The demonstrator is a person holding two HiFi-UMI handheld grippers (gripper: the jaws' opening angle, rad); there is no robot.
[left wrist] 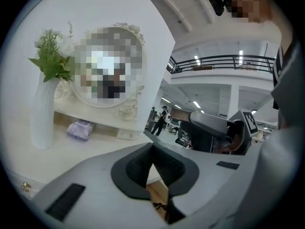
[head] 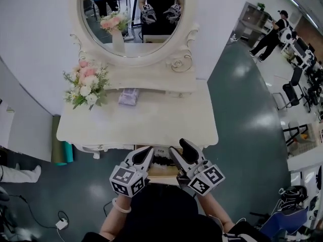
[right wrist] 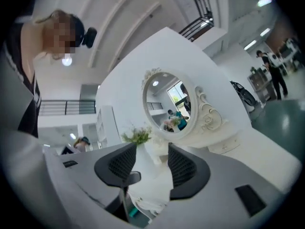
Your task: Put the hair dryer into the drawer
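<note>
Head view: left gripper (head: 146, 155) and right gripper (head: 182, 153) hang side by side over the open drawer (head: 160, 172). A dark shape we take for the hair dryer (head: 162, 160) lies in the drawer, below and between them, about equally near both. Its long axis is hidden.

Left gripper view: left gripper (left wrist: 152, 149) has its jaws together, nothing held. Drawer wood (left wrist: 157, 192) and a dark cord (left wrist: 158, 206) show just beneath.

Right gripper view: right gripper (right wrist: 152, 163) has its jaws half apart, empty. Only vase (right wrist: 145, 154) and mirror (right wrist: 169, 104) lie ahead, no drawer.

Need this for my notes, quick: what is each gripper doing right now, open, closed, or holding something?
Left gripper: closed, tips together, nothing held.
Right gripper: open, nothing between the jaws.
</note>
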